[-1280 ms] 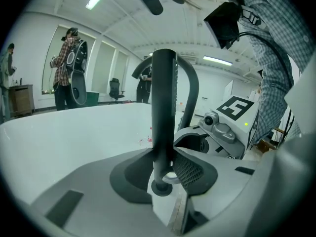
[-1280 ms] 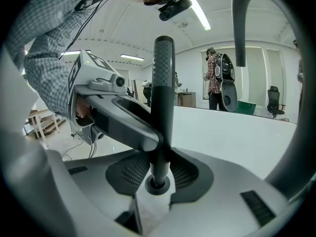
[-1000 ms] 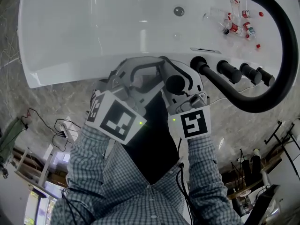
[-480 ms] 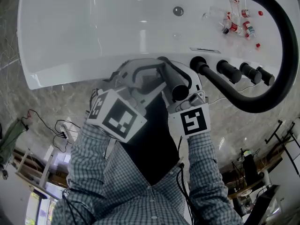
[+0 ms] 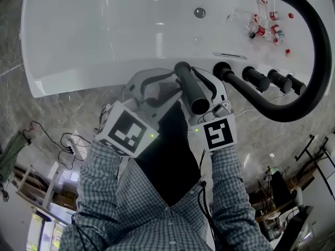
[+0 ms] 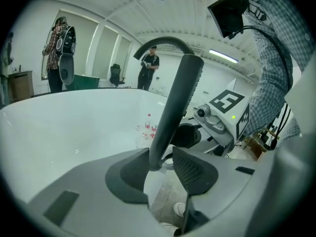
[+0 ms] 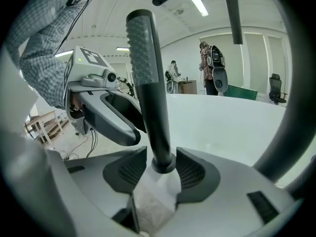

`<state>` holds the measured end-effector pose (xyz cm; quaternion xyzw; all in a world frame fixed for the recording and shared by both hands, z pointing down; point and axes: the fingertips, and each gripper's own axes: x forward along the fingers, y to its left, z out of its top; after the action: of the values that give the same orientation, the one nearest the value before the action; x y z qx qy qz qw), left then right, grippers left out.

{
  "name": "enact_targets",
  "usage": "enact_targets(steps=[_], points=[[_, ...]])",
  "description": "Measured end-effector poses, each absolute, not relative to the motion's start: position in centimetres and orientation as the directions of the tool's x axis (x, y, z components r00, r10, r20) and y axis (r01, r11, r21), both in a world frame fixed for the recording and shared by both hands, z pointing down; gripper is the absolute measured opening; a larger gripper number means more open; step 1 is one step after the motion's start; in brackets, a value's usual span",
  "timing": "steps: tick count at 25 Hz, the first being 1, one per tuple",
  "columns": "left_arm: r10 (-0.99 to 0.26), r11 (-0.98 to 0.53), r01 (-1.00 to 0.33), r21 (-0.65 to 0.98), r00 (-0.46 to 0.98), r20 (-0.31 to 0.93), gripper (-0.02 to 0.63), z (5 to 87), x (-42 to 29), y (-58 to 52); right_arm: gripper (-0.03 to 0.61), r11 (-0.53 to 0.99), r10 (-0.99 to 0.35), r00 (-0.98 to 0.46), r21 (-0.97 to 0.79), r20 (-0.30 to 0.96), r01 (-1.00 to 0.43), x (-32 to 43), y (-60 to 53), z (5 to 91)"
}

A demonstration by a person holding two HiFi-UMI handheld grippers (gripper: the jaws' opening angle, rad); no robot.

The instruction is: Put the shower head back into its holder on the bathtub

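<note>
The black shower head (image 5: 189, 88) stands nearly upright at the near rim of the white bathtub (image 5: 104, 35), its lower end ending in a dark ring. My right gripper (image 5: 207, 78) has just been opening its jaws. In the right gripper view the shower head (image 7: 148, 83) rises between the pads of the right gripper (image 7: 160, 169), with a gap on the left side. My left gripper (image 5: 157, 85) reaches in from the other side. In the left gripper view the shower head (image 6: 175, 107) leans by the left pad of this gripper (image 6: 160, 164), clear of the right pad.
A tall black curved spout (image 5: 314, 61) and a row of black knobs (image 5: 256, 80) sit on the rim to the right. Several small red-capped bottles (image 5: 267, 25) lie in the tub near the drain (image 5: 199, 12). People stand beyond the tub (image 6: 59, 48).
The shower head now shows as a longer upright bar instead of a round end. The left gripper has rolled a little. The right gripper stays in place.
</note>
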<state>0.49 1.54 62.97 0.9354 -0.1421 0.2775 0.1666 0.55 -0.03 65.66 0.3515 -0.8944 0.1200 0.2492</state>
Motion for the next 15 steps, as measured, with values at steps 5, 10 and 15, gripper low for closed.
enact_targets(steps=[5, 10, 15], points=[[-0.203, -0.874, -0.397, 0.279, 0.822, 0.532, 0.127, 62.0, -0.6, 1.3, 0.165, 0.69, -0.616, -0.603, -0.022, 0.507, -0.724, 1.4, 0.2, 64.3], [-0.198, -0.877, -0.396, 0.271, 0.814, 0.547, 0.068, 61.9, -0.9, 1.6, 0.085, 0.692, -0.611, -0.576, 0.013, 0.543, -0.722, 1.8, 0.8, 63.9], [-0.196, -0.846, -0.415, 0.334, 0.826, 0.528, 0.011, 59.6, -0.7, 2.6, 0.026, 0.575, -0.637, -0.505, -0.077, 0.582, -0.814, 3.1, 1.7, 61.9]])
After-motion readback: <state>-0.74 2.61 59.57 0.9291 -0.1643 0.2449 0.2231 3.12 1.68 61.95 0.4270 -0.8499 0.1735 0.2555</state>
